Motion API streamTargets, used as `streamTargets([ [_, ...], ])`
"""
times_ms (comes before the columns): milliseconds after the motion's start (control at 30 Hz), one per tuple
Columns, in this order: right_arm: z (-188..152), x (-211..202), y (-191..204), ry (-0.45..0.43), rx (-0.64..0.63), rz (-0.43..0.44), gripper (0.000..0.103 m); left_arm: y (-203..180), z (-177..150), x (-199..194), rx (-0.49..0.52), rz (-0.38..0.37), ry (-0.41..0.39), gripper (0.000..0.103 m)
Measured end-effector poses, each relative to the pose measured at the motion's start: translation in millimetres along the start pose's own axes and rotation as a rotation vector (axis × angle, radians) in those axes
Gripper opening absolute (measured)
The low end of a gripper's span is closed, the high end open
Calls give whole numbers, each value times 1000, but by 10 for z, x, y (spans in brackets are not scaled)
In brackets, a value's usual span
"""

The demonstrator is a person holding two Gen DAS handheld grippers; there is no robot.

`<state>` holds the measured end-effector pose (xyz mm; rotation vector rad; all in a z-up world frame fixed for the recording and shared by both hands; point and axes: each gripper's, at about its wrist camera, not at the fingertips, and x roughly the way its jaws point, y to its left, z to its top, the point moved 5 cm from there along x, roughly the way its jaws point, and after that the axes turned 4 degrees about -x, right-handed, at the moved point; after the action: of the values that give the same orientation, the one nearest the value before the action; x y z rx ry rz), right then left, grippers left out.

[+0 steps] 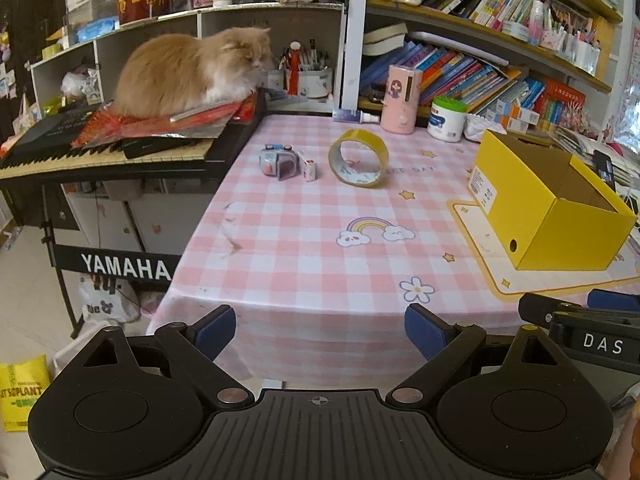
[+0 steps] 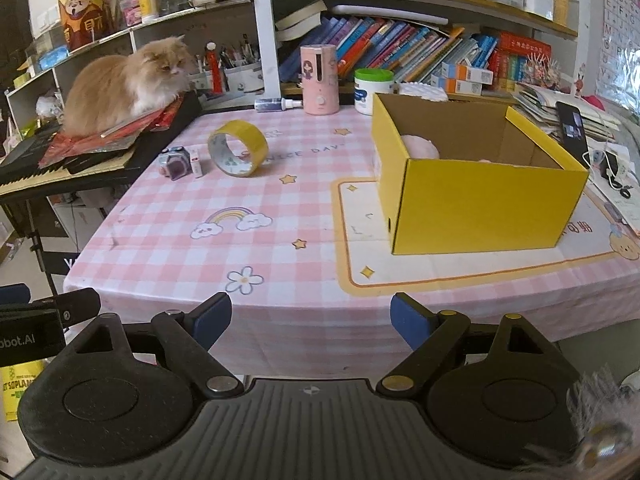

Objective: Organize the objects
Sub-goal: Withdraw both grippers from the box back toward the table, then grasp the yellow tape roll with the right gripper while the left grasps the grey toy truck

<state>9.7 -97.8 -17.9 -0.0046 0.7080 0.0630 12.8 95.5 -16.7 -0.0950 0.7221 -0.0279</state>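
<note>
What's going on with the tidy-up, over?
Left gripper and right gripper open, empty, short of the table. Yellow tape roll, small cube toy, tiny white box untouched on the checked cloth. Yellow cardboard box open. Path unobstructed.

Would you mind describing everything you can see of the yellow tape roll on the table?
The yellow tape roll is a wide ring of glossy yellow tape on a pale core printed with small patterns. It stands on its edge, leaning slightly, on the pink checked tablecloth, its open centre turned toward the cameras. It sits just right of a small white box without touching it, and well left of the yellow cardboard box. Neither gripper is near it.
</note>
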Motion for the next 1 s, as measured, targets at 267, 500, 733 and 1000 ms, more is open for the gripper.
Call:
streamTargets([
  [267, -2, 18, 149, 6, -16, 11, 86, 85, 4, 19, -2, -2, 4, 94],
  [500, 18, 102, 218, 22, -35, 24, 86, 120, 15, 108, -17, 4, 20, 94],
  [733, 130, 283, 239, 29, -58, 44, 86, 121, 110, 273, -20, 24, 27, 93],
  [1000, 353, 627, 285, 52, -87, 77, 86, 138, 276, 550, -33, 51, 42, 93],
])
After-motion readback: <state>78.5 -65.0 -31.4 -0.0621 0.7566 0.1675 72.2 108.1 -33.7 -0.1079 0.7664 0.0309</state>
